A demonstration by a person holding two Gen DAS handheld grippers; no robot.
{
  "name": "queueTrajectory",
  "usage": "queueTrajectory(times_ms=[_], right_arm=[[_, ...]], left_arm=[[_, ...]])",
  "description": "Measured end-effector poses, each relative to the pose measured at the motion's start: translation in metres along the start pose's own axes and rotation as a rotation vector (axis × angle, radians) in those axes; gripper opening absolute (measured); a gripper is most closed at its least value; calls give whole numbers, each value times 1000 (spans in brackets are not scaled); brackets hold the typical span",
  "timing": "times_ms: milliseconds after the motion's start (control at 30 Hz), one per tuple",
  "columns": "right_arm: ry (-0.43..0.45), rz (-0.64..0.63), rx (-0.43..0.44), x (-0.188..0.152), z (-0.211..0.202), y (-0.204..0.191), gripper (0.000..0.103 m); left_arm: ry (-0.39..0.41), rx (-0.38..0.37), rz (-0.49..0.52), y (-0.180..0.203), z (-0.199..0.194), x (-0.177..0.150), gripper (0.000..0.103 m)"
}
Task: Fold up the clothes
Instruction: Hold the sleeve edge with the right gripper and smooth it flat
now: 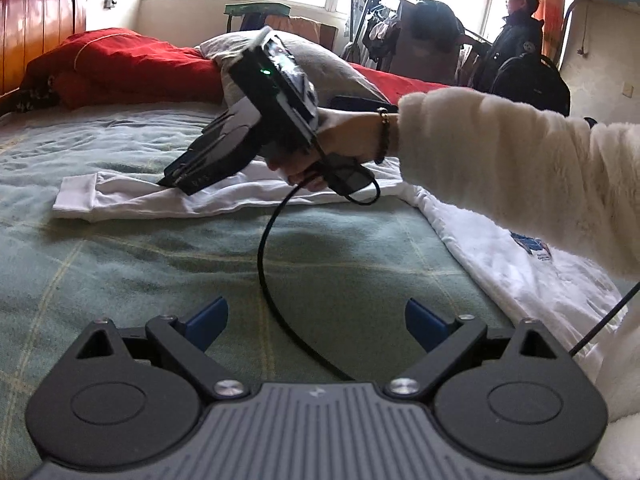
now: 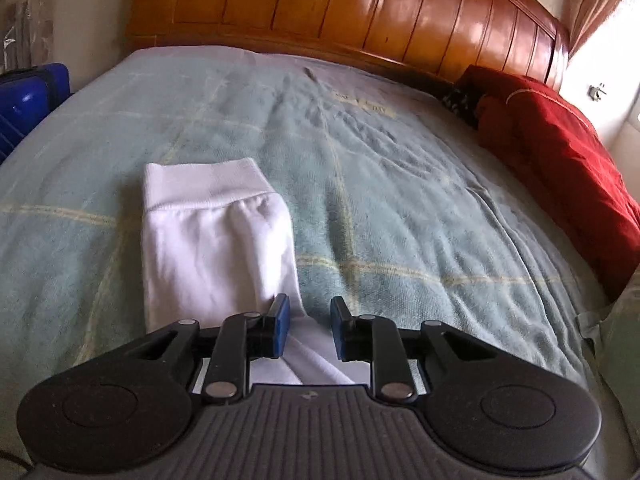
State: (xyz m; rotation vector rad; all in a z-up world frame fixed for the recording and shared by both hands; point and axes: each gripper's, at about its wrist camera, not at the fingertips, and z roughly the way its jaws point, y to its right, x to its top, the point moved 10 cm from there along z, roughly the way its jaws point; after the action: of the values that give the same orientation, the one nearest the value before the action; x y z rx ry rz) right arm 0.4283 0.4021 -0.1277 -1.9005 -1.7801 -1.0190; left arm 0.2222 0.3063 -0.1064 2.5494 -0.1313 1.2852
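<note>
A white sweatshirt lies on the green checked blanket (image 1: pixel 160 264). Its body (image 1: pixel 500 264), with a blue print, is at the right, and one long sleeve (image 1: pixel 120 196) stretches left. In the right wrist view that sleeve (image 2: pixel 216 240) runs away from me and ends in a ribbed cuff (image 2: pixel 204 184). My right gripper (image 2: pixel 308 328) sits low over the sleeve's near part, its blue pads a little apart with a ridge of white cloth between them, not pinched. The left wrist view shows its tips (image 1: pixel 172 184) down on the sleeve. My left gripper (image 1: pixel 316 320) hovers wide open over bare blanket, holding nothing.
A red quilt (image 2: pixel 560 152) and a grey pillow (image 1: pixel 320 64) lie at the bed's far side. The wooden headboard (image 2: pixel 360 12) closes one end, with a blue suitcase (image 2: pixel 28 96) beside the bed. A black cable (image 1: pixel 268 264) hangs over the blanket. A person (image 1: pixel 516 32) stands by the window.
</note>
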Motion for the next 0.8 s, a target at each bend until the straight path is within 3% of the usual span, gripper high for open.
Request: queueTrajectory(times_ms=[100, 167, 233, 300, 400, 467, 600, 800], right_arm=[[-7, 10, 6, -4, -3, 0, 26], [-13, 30, 24, -3, -2, -1, 12], [-14, 31, 26, -1, -1, -3, 6], [2, 25, -20, 5, -1, 1, 4], [59, 84, -153, 19, 2, 26, 4], [44, 149, -157, 20, 8, 36, 4], [28, 199, -142, 15, -2, 42, 18], [-45, 187, -211, -13, -55, 59, 35]], left_arm=[[1, -6, 0, 0, 1, -1, 95], [1, -11, -1, 1, 1, -1, 95], [2, -16, -2, 2, 1, -1, 95], [2, -20, -1, 3, 1, -2, 95], [2, -20, -5, 4, 0, -1, 95], [3, -17, -6, 5, -2, 0, 95], [20, -4, -5, 3, -11, 6, 95], [62, 46, -38, -13, -30, 24, 95]])
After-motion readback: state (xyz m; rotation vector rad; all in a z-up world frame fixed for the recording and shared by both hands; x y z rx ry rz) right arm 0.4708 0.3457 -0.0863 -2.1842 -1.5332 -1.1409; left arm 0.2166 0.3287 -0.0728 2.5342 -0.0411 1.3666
